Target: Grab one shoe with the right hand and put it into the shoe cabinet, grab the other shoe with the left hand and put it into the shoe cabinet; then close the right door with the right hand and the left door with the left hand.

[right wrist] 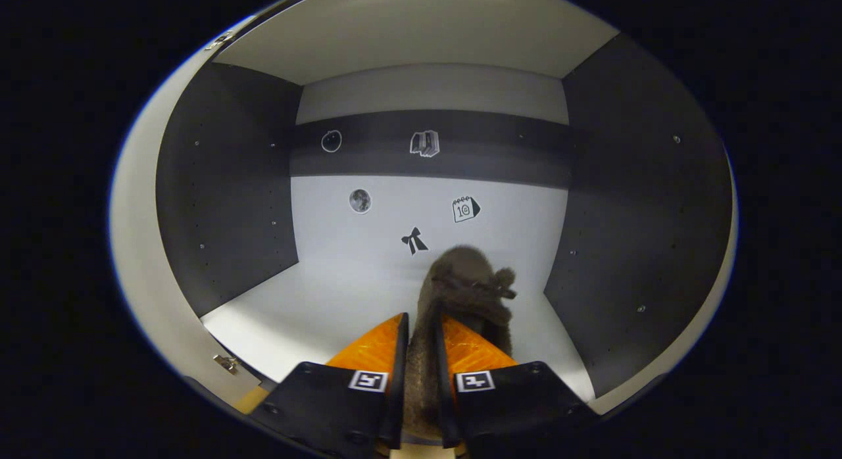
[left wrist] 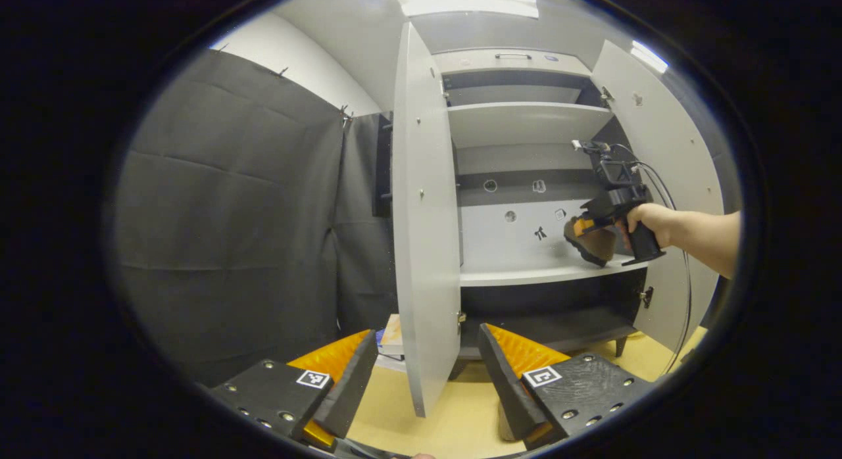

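A brown fuzzy shoe [right wrist: 468, 289] is pinched between the fingers of my right gripper [right wrist: 421, 354], toe pointing into the shoe cabinet above its white shelf [right wrist: 316, 314]. In the left gripper view the same shoe [left wrist: 591, 243] hangs just over the shelf [left wrist: 526, 272] at its right end, with the right gripper [left wrist: 583, 226] held by a hand [left wrist: 648, 219]. My left gripper [left wrist: 429, 367] stands open and empty low in front of the cabinet. The edge of the open left door [left wrist: 424, 235] stands between its fingers, farther off. The right door [left wrist: 664, 183] is open too.
The cabinet has more white shelves [left wrist: 526, 117] above and a dark bottom compartment [left wrist: 546, 314]. A black cloth wall [left wrist: 230, 216] hangs to the left. Books [left wrist: 393, 335] lie on the tan floor [left wrist: 454, 419] near the left door. A cable [left wrist: 681, 248] trails from the right gripper.
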